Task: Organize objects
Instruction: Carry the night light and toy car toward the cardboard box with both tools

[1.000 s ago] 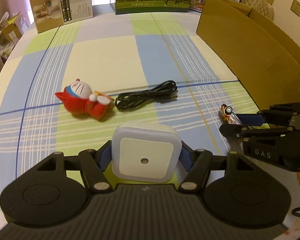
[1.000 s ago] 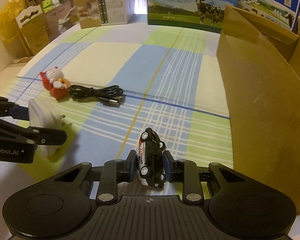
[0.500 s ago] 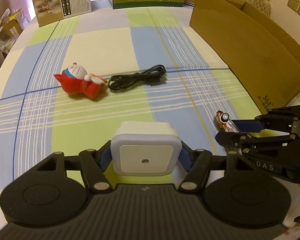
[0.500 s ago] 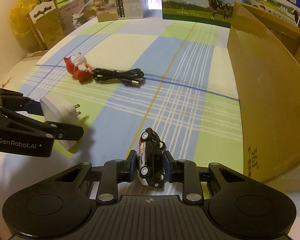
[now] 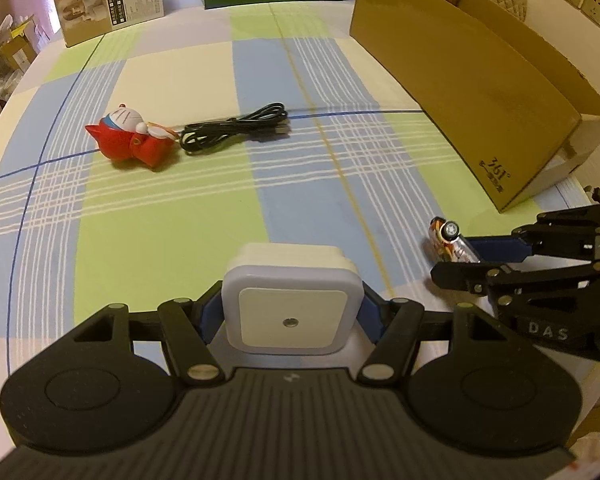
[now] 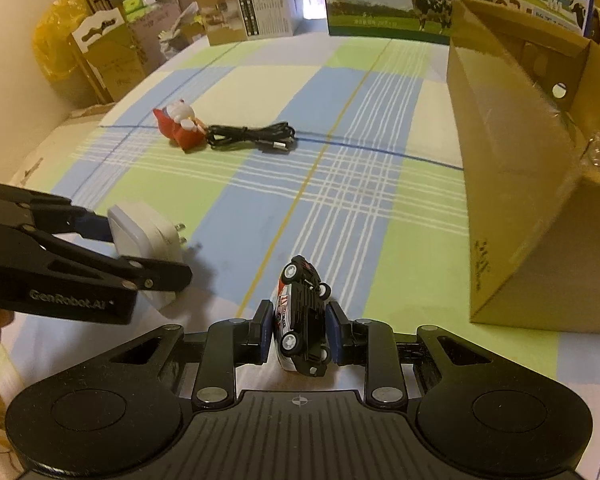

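Left wrist view shows a white night light (image 5: 292, 312) clamped between the blue pads of the left gripper (image 5: 291, 314), held above the checked surface (image 5: 172, 232). Right wrist view shows a small toy car (image 6: 302, 320), turned on its side, squeezed in the right gripper (image 6: 300, 330). Farther on the surface lie a red cat figure (image 5: 130, 140) and, just beside it, a coiled black cable (image 5: 236, 128). An open cardboard box (image 5: 480, 92) stands at the right side.
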